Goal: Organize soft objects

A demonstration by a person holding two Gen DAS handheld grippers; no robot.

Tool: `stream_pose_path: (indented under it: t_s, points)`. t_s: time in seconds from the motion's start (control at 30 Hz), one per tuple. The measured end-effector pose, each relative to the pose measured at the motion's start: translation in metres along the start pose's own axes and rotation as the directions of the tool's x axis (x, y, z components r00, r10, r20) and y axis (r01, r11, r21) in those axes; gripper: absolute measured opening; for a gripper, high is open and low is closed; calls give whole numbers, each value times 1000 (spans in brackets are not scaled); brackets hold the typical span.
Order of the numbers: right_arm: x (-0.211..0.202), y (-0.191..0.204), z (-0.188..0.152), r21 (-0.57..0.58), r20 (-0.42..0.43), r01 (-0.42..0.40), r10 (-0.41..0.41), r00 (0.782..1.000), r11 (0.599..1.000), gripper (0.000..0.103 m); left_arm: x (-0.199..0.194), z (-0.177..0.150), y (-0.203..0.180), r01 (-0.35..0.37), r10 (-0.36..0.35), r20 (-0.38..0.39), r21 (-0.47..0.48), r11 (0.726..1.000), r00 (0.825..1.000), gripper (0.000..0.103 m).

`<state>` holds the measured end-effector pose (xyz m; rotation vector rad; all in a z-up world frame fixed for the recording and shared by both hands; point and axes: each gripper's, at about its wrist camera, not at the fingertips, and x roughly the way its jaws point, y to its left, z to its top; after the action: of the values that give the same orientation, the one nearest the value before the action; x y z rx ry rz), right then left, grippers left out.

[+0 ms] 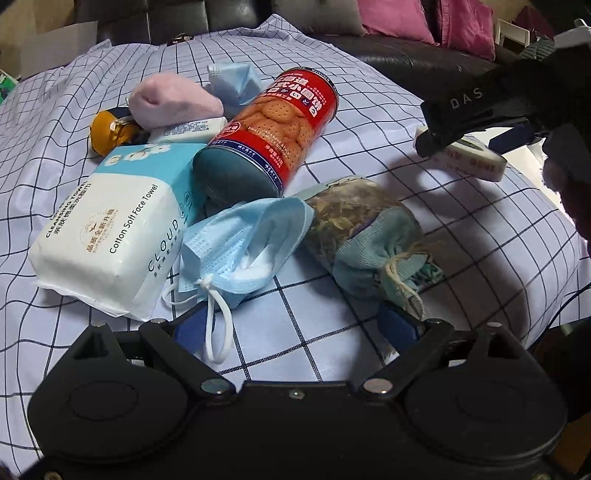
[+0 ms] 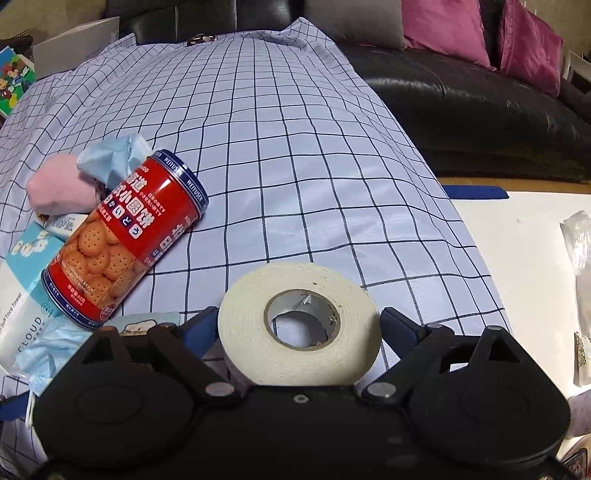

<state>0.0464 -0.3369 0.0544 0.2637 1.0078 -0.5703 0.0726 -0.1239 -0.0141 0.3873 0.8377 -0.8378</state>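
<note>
On the checked cloth (image 1: 369,155) lie a blue face mask (image 1: 243,243), a herb sachet (image 1: 362,229), a white face-towel pack (image 1: 110,229), a pink sock roll (image 1: 173,99), a second blue mask (image 1: 232,79) and a red biscuit tin (image 1: 273,125). My left gripper (image 1: 295,325) is open, low over the cloth, just in front of the mask and sachet. My right gripper (image 2: 299,328) is shut on a white tape roll (image 2: 299,321); it also shows at the right of the left wrist view (image 1: 476,114), raised above the cloth.
A yellow round object (image 1: 107,133) and a small white packet (image 1: 184,131) lie by the sock. A black sofa (image 2: 480,107) with magenta cushions (image 2: 443,26) stands behind. A white tabletop (image 2: 524,251) with plastic wrapping lies right of the cloth.
</note>
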Motion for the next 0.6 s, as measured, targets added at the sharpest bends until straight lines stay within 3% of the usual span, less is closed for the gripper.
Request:
stream_pose_path:
  t_s: [0.23,0.6]
  points:
    - [-8,-2,4,14,4,-30,30,1000,999,93,-11,2,1,21,-23,-28,-61,998,999,91]
    - [-21,-20,9,89,17,-73,72,997,993,93,-41,23,-10,8,-4,65,-58,998,998,92]
